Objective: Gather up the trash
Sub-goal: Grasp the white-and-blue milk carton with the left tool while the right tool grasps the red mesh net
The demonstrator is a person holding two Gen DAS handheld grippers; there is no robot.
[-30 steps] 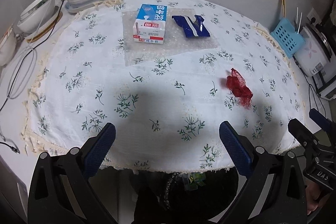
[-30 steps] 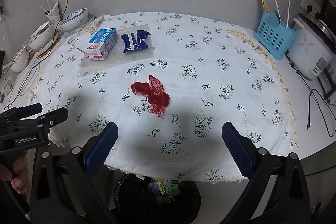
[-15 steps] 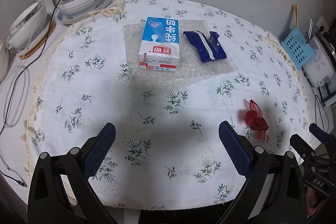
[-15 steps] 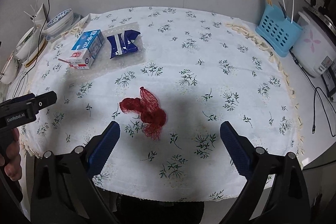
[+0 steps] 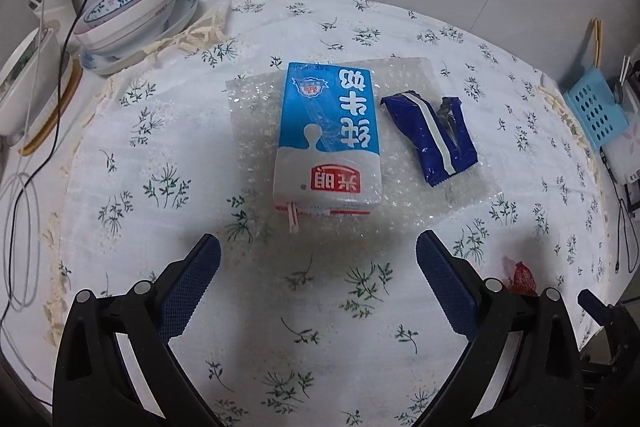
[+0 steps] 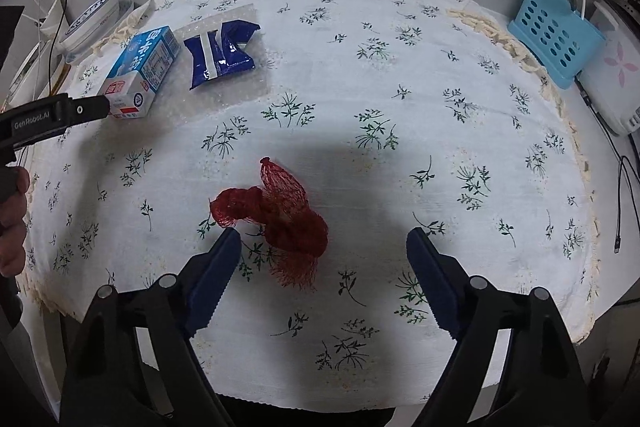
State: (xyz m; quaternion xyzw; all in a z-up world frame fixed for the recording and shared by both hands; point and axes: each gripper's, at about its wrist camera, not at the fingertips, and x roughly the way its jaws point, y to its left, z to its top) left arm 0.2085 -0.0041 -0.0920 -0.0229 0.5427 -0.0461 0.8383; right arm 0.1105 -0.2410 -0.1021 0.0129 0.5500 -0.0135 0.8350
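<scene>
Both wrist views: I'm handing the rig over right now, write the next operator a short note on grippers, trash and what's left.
Left gripper: open, empty, poised just short of the milk carton.
Right gripper: open, jaws have just been closing, either side of the red mesh net, not yet pressing on it.
Carton and blue wrapper lie side by side on the bubble wrap sheet; net sits alone on the tablecloth.
Done: nothing picked up yet.
Left: net, carton, wrapper, bubble wrap.

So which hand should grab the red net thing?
The right. The right gripper already hangs just over the red net, its jaws open and just narrowing, nothing pinched. The left gripper faces the milk carton instead.
</scene>
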